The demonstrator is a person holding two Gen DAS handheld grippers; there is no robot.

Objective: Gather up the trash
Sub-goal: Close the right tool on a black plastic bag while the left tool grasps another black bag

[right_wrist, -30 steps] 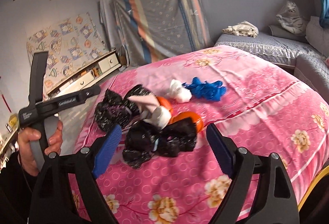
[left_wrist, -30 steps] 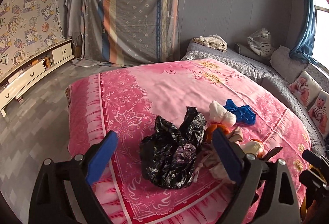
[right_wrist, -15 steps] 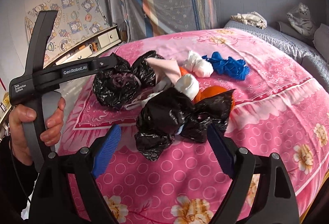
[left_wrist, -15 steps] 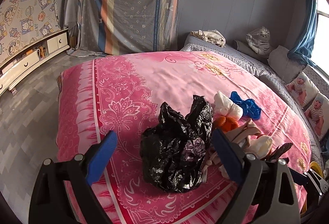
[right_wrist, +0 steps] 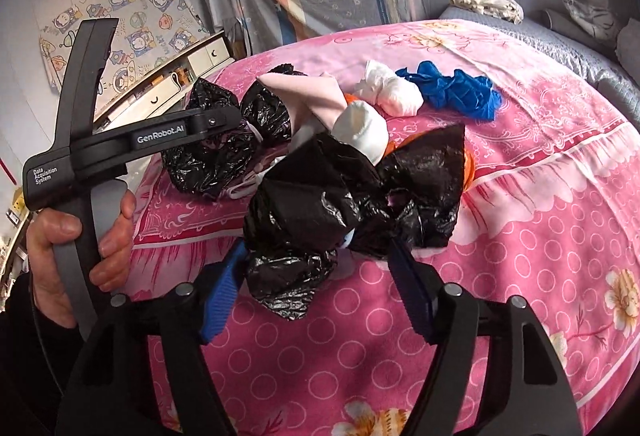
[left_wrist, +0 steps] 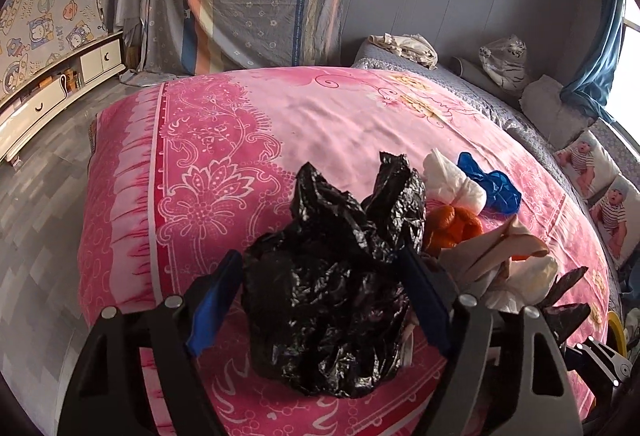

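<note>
My left gripper (left_wrist: 320, 300) and right gripper (right_wrist: 316, 284) have just been closing, each around a black bag (left_wrist: 332, 300), pads apparently not yet pressing. I'd squeeze each bag's bulk, the near one (right_wrist: 320, 220) included, before lifting.

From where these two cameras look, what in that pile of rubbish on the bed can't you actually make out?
- Left wrist view: the big black bag hides the bedspread beneath it and its own contents.
- Left wrist view: the right hand-held gripper is cut off by the edge.
- Right wrist view: the near black bag covers most of the orange bag.
- Both views: whether the pads actually press the bags.
</note>
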